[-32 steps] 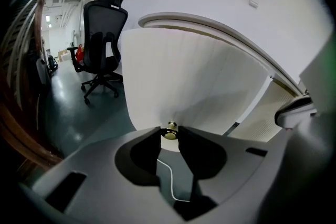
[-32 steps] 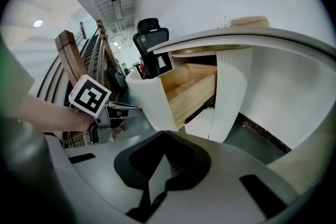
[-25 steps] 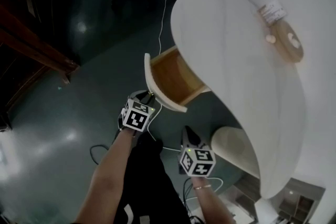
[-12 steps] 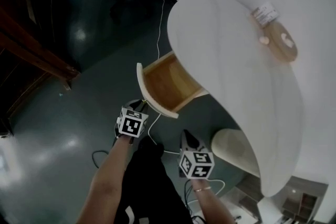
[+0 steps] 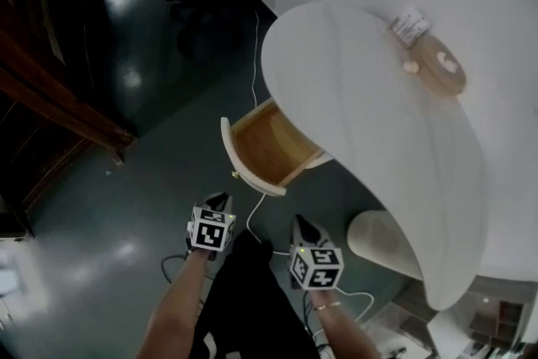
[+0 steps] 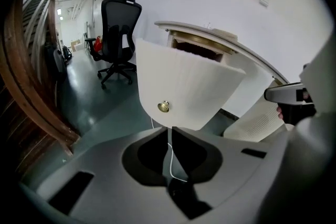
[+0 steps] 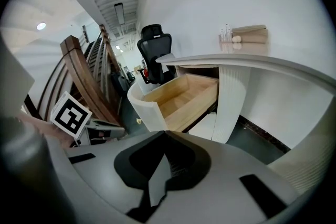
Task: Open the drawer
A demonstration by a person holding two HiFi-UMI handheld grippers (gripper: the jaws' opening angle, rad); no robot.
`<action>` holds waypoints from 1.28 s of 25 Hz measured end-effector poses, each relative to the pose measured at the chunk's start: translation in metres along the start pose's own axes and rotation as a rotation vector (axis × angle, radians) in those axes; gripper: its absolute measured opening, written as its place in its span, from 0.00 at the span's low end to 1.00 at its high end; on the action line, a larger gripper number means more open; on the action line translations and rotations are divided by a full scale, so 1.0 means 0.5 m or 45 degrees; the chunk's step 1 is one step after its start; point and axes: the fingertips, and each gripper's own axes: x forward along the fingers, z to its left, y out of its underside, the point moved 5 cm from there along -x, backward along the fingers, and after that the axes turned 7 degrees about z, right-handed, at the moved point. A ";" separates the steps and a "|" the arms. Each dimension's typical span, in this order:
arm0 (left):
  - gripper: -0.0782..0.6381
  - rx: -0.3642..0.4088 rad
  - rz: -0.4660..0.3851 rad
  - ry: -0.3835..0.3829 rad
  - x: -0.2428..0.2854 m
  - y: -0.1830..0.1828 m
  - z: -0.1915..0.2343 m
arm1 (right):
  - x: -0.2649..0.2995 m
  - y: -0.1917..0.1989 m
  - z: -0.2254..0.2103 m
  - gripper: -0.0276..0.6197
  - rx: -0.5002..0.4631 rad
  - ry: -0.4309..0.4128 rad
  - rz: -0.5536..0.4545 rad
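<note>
Left tongs, just closing, are nearly together and empty; right tongs are pressed together. One open drawer at twelve o'clock, with one knob; one cable lies between.

The drawer stands pulled well out from under the white desk, with its rear end tucked beneath the top's curved edge. Its front is a white, finely ribbed panel that bows outward, with a small round brass knob set low at the middle. Behind the front is a box of pale wood, open above, its floor and side walls in plain sight.
</note>
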 end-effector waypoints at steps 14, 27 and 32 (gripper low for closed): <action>0.12 0.104 -0.234 0.004 -0.165 -0.085 -0.039 | -0.058 -0.037 0.002 0.05 0.094 0.007 -0.093; 0.11 0.164 -0.421 0.048 -0.279 -0.185 -0.103 | -0.137 -0.107 -0.001 0.05 0.065 0.021 -0.242; 0.11 0.189 -0.487 0.040 -0.304 -0.207 -0.116 | -0.170 -0.128 -0.007 0.05 0.056 0.047 -0.323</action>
